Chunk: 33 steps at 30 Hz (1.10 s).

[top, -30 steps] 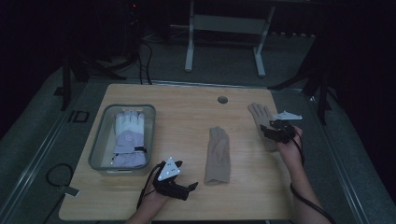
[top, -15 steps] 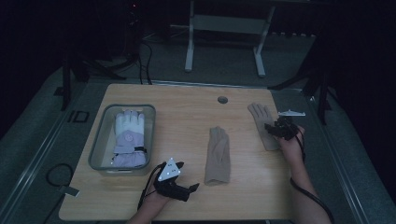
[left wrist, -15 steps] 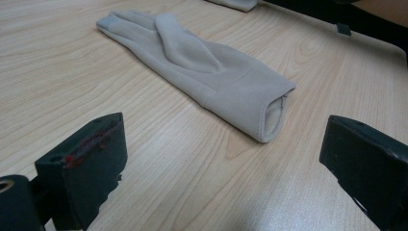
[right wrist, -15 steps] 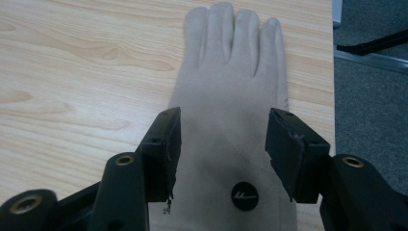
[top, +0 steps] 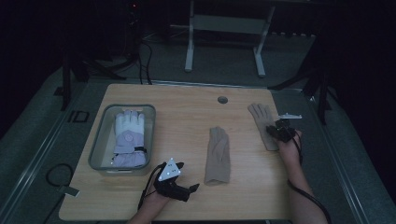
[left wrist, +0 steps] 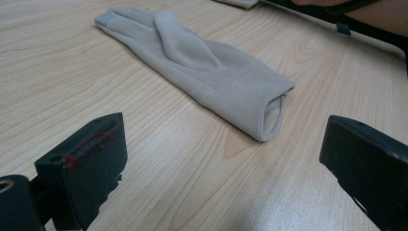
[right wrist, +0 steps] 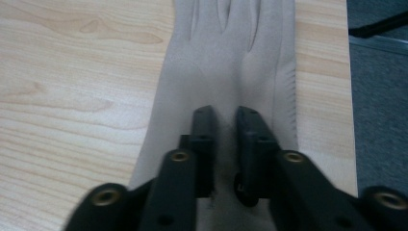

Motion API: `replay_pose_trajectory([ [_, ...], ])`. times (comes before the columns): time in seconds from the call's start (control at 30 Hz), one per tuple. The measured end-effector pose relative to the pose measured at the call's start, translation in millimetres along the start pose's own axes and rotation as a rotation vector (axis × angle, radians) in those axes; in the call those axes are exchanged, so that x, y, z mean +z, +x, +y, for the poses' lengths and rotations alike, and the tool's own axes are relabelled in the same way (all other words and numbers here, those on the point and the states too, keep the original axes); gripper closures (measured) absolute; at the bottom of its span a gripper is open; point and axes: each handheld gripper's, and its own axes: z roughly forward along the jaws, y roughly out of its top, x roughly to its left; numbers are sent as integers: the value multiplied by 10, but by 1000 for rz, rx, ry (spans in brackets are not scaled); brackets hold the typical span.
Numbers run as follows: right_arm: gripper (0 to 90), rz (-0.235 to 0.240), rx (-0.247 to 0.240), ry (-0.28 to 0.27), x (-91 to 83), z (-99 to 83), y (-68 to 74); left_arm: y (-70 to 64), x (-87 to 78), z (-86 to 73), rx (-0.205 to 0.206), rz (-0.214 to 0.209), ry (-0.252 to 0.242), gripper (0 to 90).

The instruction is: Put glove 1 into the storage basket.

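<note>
While the left tool (top: pixel 194 187) rests with jaws wide apart near one beige glove (top: pixel 218 155), the right tool (right wrist: pixel 225 118) pinches the other glove (top: pixel 262 122) (jaws nearly together).

Bare worktop (top: pixel 182 126) runs wide between the grey bin (top: pixel 100 148) and the middle glove (top: pixel 218 154): easy passage there. The bin's walls block low sweeps at the worktop's left end; a white glove (top: pixel 127 140) lies inside it. The middle glove lies flat, a low obstacle, with open wood on both sides. The left gripper (top: pixel 180 186) sits near that glove's cuff, jaws wide apart, with bare wood between. The right glove (top: pixel 264 128) lies near the worktop's right edge, little room beyond; the right gripper (top: pixel 276 133) is on it, jaws nearly together. A small round hole (top: pixel 222 100) lies behind the middle glove.
</note>
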Motion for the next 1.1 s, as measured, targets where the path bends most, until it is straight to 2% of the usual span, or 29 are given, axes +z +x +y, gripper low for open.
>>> replay_pose_trajectory([
  [0.07, 840, -24, -7, 19, -24, 15, 50, 0, 0, 1, -1, -1, -3, 27],
  [0.17, 856, -33, 51, 7, -108, 36, 97, 4, 3, 2, -4, 2, -2, 27],
  [0.27, 858, -37, 84, -15, -218, 42, 147, 2, 0, 6, -3, 6, -5, 27],
  [0.5, 858, -42, 94, -80, -611, 5, 332, 9, 0, 10, 3, 16, -3, 27],
  [0.7, 858, -73, 116, -157, -971, -103, 482, -4, -8, 30, 13, 24, -8, 27],
  [0.8, 857, -76, 114, -154, -1007, -134, 512, -2, -7, 34, 14, 24, -9, 27],
  [0.83, 857, -65, 144, -142, -1086, -254, 586, -5, -8, 38, 18, 27, -9, 27],
  [0.93, 857, -60, 167, -124, -1136, -385, 648, -6, -14, 41, 19, 27, -12, 27],
  [1.1, 855, -62, 159, -91, -1151, -582, 751, -9, -13, 44, 23, 25, -12, 27],
])
